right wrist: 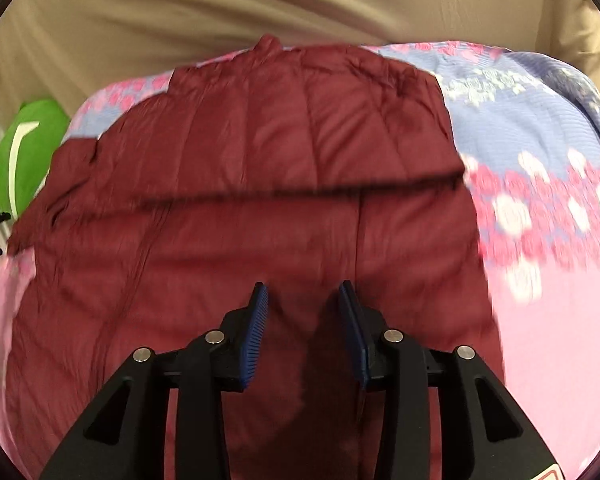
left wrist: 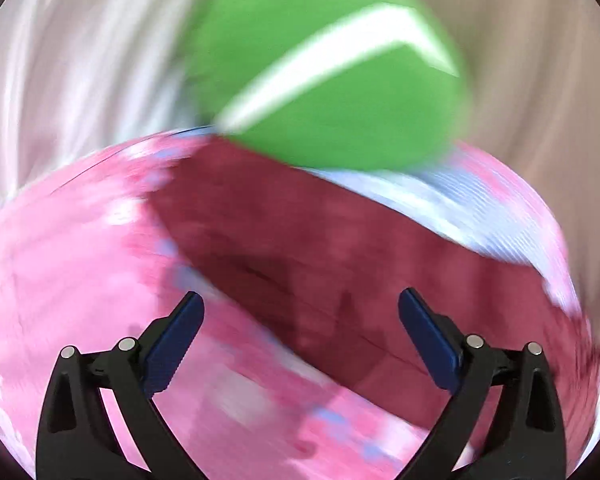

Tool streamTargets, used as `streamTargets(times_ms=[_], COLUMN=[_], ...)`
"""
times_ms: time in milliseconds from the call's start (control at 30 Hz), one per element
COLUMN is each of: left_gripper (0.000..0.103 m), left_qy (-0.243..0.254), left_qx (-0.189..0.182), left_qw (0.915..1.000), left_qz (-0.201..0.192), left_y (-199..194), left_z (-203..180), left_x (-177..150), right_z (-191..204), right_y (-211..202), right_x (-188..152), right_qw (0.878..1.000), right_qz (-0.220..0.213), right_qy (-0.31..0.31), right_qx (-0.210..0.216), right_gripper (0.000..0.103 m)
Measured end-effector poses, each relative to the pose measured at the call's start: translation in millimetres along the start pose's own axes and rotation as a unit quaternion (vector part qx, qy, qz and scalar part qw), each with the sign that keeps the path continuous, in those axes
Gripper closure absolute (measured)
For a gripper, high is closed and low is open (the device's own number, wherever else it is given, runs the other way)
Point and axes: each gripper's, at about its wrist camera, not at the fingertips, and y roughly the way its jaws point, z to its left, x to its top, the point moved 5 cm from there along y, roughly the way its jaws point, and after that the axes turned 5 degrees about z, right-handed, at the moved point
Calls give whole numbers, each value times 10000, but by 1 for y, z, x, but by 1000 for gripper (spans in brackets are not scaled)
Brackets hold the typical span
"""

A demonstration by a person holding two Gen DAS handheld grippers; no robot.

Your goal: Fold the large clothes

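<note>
Maroon quilted jacket [right wrist: 260, 216], puffy and stitched in long channels, spread flat over a pink and lilac floral bedspread [right wrist: 540, 208] of fine ribbed weave, one folded edge crossing it as a dark straight seam. Left hand-held gripper [left wrist: 300, 300] with blue ribbed pads spread wide, nothing between them, above the jacket's edge in a heavily blurred view. Right hand-held gripper [right wrist: 303, 294] partly parted, empty, just over the jacket's lower half. Rounded green cushion [left wrist: 332, 80] with a white stripe beyond the bedspread. Smooth beige sheet [right wrist: 300, 4] behind.
</note>
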Motion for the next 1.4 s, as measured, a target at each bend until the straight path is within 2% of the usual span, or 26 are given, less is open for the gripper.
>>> streamTargets(times_ms=[67, 133, 233, 267, 300, 333, 367, 400, 433, 467, 533, 600, 667, 733, 767, 833, 867, 967, 1000, 1033, 1067, 1100, 1167, 1267, 1367, 1400], left_gripper=[8, 10, 15, 22, 44, 55, 81, 95, 96, 98, 99, 100, 100, 100, 100, 100, 99, 99, 99, 99, 98, 98, 96, 92, 77, 76], left_qy=[-429, -782, -1220, -1264, -1225, -1143, -1099, -1098, -1059, -963, -452, 43, 629, 1391, 1708, 2372, 2692, 3332, 3604, 3798, 3927, 4146, 4381, 4503, 4453, 4357], left_qx=[139, 72, -294, -342, -351, -488, -597, -690, -737, -742, -827, -1024, -1407, -1877, -2073, -2569, -2843, -3284, -3406, -3445, -3441, -3374, -3235, -2788, -2479, -2492], left_qw=[9990, 9968, 9918, 9912, 9918, 9921, 9916, 9907, 9909, 9921, 9955, 9939, 9855, 9663, 9556, 9268, 9100, 8765, 8636, 8557, 8512, 8448, 8379, 8419, 8492, 8528], left_qz=[54, 148, 219, 173, 104, 192, 329, 416, 389, 299, -84, -402, -712, -1078, -1213, -1370, -1366, -1137, -911, -697, -531, -237, 362, 1030, 1384, 1441], left_y=[14, 28, 42, 43, 43, 46, 50, 50, 45, 37, 2, -36, -86, -143, -166, -215, -237, -264, -265, -261, -255, -242, -211, -147, -103, -97], left_z=[35, 63, 82, 84, 83, 80, 79, 75, 70, 62, 30, -7, -54, -121, -152, -217, -255, -327, -357, -381, -395, -417, -442, -456, -449, -442], left_x=[15, 27, 33, 34, 36, 37, 39, 39, 39, 41, 45, 46, 41, 24, 13, -22, -49, -117, -152, -183, -207, -245, -305, -373, -402, -402], right_z=[4, 7, 9, 9, 9, 10, 10, 9, 9, 9, 8, 8, 9, 9, 9, 8, 8, 6, 5, 4, 4, 3, 2, -1, -5, -7], right_y=[-5, -7, -6, -4, -2, -2, -2, -1, -1, 0, -1, -1, 0, 0, -1, -2, -2, -5, -6, -6, -7, -8, -10, -13, -14, -14], right_x=[-15, -23, -27, -26, -25, -25, -26, -25, -25, -25, -26, -26, -26, -25, -25, -25, -25, -25, -26, -25, -26, -25, -25, -24, -22, -22], right_qw=[9999, 9997, 9994, 9993, 9992, 9992, 9992, 9992, 9992, 9992, 9993, 9993, 9992, 9992, 9993, 9993, 9993, 9994, 9994, 9994, 9993, 9993, 9992, 9987, 9982, 9979], right_qz=[-83, -145, -189, -197, -189, -187, -188, -185, -183, -183, -188, -201, -210, -217, -222, -247, -258, -307, -332, -344, -358, -375, -402, -460, -460, -463], right_qy=[-88, -188, -240, -264, -289, -292, -289, -285, -281, -279, -265, -245, -235, -222, -214, -181, -165, -91, -59, -41, -19, 5, 47, 147, 278, 317], right_qx=[-22, -67, -165, -183, -199, -210, -216, -213, -207, -210, -210, -219, -226, -233, -233, -218, -204, -142, -107, -90, -65, -29, 31, 132, 271, 309], right_gripper=[58, 55, 53, 52, 51, 50, 49, 49, 48, 48, 48, 47, 47, 47, 47, 46, 46, 46, 46, 46, 45, 45, 41, 37, 34, 33])
